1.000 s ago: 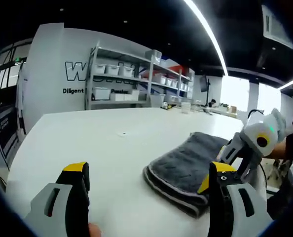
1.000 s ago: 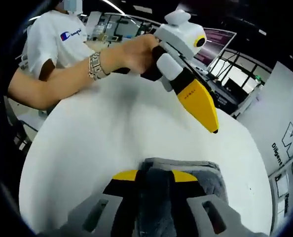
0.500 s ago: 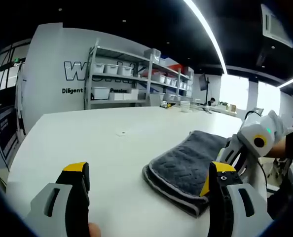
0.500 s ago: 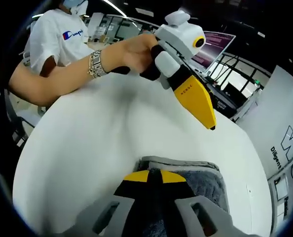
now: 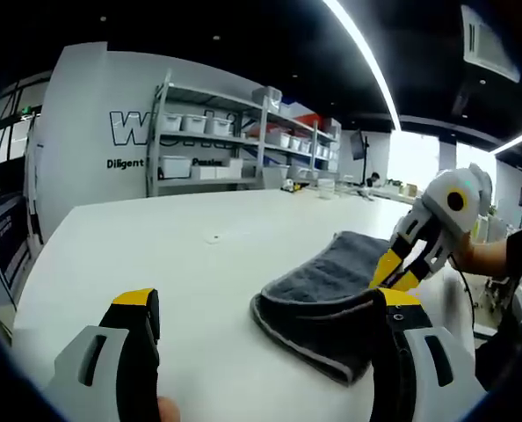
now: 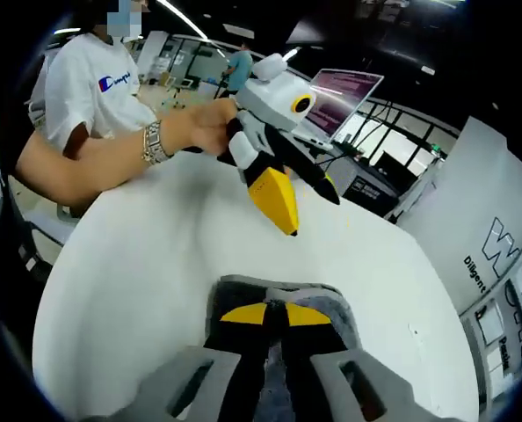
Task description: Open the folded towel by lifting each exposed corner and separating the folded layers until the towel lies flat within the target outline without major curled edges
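Note:
A grey folded towel (image 5: 318, 294) lies on the white table (image 5: 155, 255). My right gripper (image 5: 389, 278) comes in from the right of the left gripper view, its yellow tips pinching the towel's top layer and holding that edge raised. In the right gripper view its jaws (image 6: 275, 313) are shut on the grey towel (image 6: 279, 294). My left gripper (image 5: 267, 301) stands wide open just short of the towel's near edge with nothing between its jaws. In the right gripper view the left gripper (image 6: 314, 215) hovers open above the table beyond the towel, held by a person's hand (image 6: 204, 127).
A metal shelf rack (image 5: 217, 141) with white bins stands beyond the table's far edge, against a lettered wall. A laptop (image 6: 344, 92) sits on a desk past the table. A person in a white T-shirt (image 6: 94, 97) stands at the table's side.
My right gripper has risen and pulled the towel's top layer up with it; that edge now hangs off the lower layers. The left gripper stays open.

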`<state>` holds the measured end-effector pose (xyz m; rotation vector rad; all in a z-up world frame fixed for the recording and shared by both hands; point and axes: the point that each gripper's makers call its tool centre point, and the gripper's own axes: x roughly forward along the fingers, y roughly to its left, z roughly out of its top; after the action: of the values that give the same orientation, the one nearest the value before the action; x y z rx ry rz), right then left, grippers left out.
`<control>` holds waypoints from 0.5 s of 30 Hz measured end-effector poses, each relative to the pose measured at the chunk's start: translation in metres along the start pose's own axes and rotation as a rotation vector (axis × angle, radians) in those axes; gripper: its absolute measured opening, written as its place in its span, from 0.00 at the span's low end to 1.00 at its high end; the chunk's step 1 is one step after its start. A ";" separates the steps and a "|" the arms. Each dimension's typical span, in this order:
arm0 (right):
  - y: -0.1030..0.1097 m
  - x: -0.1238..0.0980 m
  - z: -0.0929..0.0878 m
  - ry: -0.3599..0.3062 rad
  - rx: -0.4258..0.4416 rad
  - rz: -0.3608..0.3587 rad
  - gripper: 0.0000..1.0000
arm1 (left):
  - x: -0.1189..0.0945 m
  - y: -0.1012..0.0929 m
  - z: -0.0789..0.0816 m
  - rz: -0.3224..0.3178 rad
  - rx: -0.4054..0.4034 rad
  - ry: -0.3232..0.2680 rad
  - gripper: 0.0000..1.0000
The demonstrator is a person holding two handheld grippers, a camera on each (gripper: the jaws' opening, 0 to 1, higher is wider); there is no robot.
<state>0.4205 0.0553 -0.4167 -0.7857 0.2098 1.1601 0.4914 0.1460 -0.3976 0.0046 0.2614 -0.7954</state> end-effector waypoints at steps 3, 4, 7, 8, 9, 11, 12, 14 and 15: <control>-0.016 -0.020 -0.002 -0.017 0.023 -0.053 0.01 | -0.002 -0.003 -0.001 -0.010 0.024 0.010 0.99; -0.020 -0.026 -0.002 -0.021 0.030 -0.064 0.01 | -0.002 -0.004 0.000 -0.012 0.028 0.008 0.99; -0.034 -0.043 -0.005 -0.036 0.053 -0.107 0.01 | -0.001 -0.006 -0.001 -0.029 0.033 0.015 0.99; -0.039 -0.052 -0.007 -0.037 0.057 -0.127 0.01 | -0.001 -0.007 -0.002 -0.032 0.038 0.019 0.99; -0.045 -0.058 -0.008 -0.041 0.063 -0.147 0.01 | -0.001 -0.008 -0.003 -0.036 0.045 0.026 0.99; -0.055 -0.072 -0.011 -0.050 0.077 -0.179 0.01 | 0.000 -0.012 -0.005 -0.046 0.056 0.033 0.99; -0.060 -0.081 -0.012 -0.060 0.089 -0.199 0.01 | 0.001 -0.013 -0.005 -0.049 0.058 0.036 0.99; -0.065 -0.091 -0.013 -0.071 0.098 -0.211 0.01 | 0.001 -0.015 -0.007 -0.059 0.070 0.048 0.99; -0.069 -0.099 -0.015 -0.075 0.110 -0.227 0.01 | 0.002 -0.016 -0.007 -0.060 0.074 0.050 0.99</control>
<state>0.4443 -0.0393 -0.3442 -0.6500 0.1175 0.9531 0.4797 0.1338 -0.4036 0.0870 0.2798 -0.8654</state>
